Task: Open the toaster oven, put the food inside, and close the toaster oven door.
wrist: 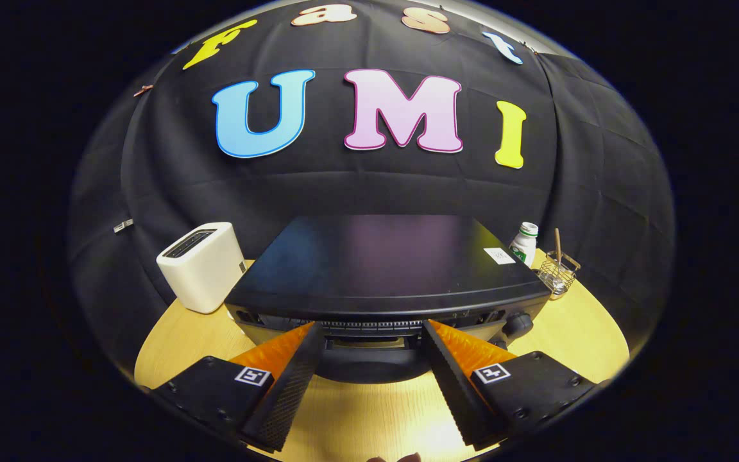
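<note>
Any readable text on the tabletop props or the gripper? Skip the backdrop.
No legible text.
White sticker on top of the toaster oven: too small to read.
Bottle label: too blurred to read.
Gripper, fingers apart at the oven's front: square coded markers, no words.
White toaster: no text seen.

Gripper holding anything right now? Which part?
Nothing held. The hand-held gripper is open, its fingers either side of the toaster oven door handle, not pressing on it.
</note>
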Available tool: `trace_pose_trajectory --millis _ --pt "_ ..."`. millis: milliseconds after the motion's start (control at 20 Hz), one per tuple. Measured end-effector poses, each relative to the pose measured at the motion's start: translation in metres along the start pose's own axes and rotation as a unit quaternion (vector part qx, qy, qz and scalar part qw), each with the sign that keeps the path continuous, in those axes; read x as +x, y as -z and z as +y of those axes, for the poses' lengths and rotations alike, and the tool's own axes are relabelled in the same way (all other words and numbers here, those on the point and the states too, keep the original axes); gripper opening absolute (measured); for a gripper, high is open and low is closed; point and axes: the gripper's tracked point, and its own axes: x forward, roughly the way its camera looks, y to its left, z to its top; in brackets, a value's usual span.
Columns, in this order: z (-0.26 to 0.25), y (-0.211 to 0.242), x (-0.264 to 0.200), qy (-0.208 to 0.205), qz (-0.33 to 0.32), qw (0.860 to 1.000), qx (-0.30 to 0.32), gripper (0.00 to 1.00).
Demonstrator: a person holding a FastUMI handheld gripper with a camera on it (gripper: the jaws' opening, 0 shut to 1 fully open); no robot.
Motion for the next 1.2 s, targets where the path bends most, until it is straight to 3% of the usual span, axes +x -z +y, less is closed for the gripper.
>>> trace_pose_trajectory --millis 450,1200 --pt "-0.001 0.058 -0.043 -0.007 0.033 0.999 0.000 0.99" --pt "-0.016 0.152 -0.061 -0.011 0.137 0.990 -0.023 0.99"
